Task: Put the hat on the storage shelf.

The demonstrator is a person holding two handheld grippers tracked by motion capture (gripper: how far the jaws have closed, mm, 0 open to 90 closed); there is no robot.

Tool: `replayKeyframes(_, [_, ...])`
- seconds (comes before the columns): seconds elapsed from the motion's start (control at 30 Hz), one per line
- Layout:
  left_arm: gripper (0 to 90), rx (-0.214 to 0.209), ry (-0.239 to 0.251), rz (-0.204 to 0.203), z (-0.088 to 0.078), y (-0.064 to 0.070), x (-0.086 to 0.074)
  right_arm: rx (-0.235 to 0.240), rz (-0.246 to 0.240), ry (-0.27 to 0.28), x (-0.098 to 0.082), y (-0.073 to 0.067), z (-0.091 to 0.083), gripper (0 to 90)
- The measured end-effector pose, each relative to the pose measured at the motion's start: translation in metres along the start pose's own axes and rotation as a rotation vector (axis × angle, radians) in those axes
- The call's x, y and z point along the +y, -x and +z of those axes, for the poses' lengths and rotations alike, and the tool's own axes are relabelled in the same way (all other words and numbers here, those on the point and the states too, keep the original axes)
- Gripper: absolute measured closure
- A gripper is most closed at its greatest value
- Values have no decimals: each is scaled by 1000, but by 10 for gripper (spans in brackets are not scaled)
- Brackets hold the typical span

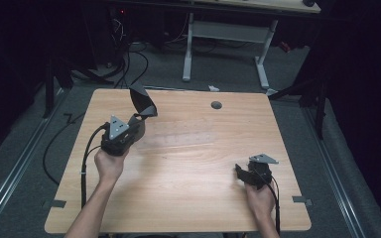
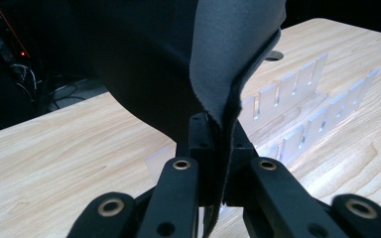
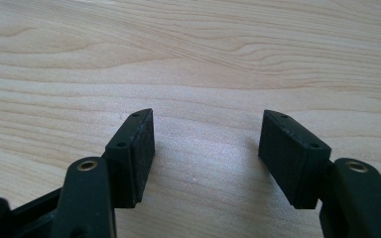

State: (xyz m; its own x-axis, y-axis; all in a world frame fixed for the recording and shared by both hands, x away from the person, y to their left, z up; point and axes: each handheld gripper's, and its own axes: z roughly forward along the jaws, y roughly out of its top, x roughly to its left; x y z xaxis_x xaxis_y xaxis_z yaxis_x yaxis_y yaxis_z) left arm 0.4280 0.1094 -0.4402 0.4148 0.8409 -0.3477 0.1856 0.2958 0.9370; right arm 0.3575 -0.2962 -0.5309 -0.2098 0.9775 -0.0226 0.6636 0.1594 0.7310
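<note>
Your left gripper (image 2: 217,148) pinches a dark grey floppy fabric piece (image 2: 188,64) at far left, hiding part of what may be a clear slotted plastic rack (image 2: 297,114), while your right gripper (image 3: 206,148) gapes over the light wooden table (image 1: 193,173).

Matt dark cloth (image 2: 178,59), clear glossy plastic rack (image 2: 297,114), smooth pale wood-grain table (image 3: 188,49).

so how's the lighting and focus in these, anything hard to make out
High view: the light wooden table is evenly lit, the room around it near black, and the clear plastic slotted rack is almost invisible. Left gripper view: the dark grey fabric piece is close and shadowed, and the rack reads clearly. Right gripper view: sharp wood grain, with soft shadows under the jaws.
</note>
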Motion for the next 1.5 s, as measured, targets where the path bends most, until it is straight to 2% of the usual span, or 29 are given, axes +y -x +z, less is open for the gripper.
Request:
replayKeyframes(0.27, [866, 3, 2, -24, 2, 1, 1, 1, -2, -3, 0, 0, 0, 392])
replayKeyframes(0.6, [866, 20, -2, -27, 3, 7, -1, 1, -1, -3, 0, 0, 0, 392])
replayKeyframes(0.73, [866, 22, 1, -58, 6, 8, 0, 0, -2, -3, 0, 0, 0, 392])
replayKeyframes(0.8, [866, 28, -2, -52, 7, 8, -1, 1, -2, -3, 0, 0, 0, 392])
replayKeyframes(0.93, [866, 40, -13, -32, 7, 5, -7, 0, -3, -3, 0, -1, 0, 392])
replayKeyframes(1.23, [861, 33, -20, -46, 3, -5, -30, 3, -7, -2, 0, 0, 0, 390])
replayKeyframes(1.43, [828, 32, -45, -47, -3, -8, -33, 4, -9, -1, 0, -1, 0, 389])
replayKeyframes(1.5, [827, 34, -37, -46, -5, -9, -34, 4, -8, -1, 0, -1, 0, 390])
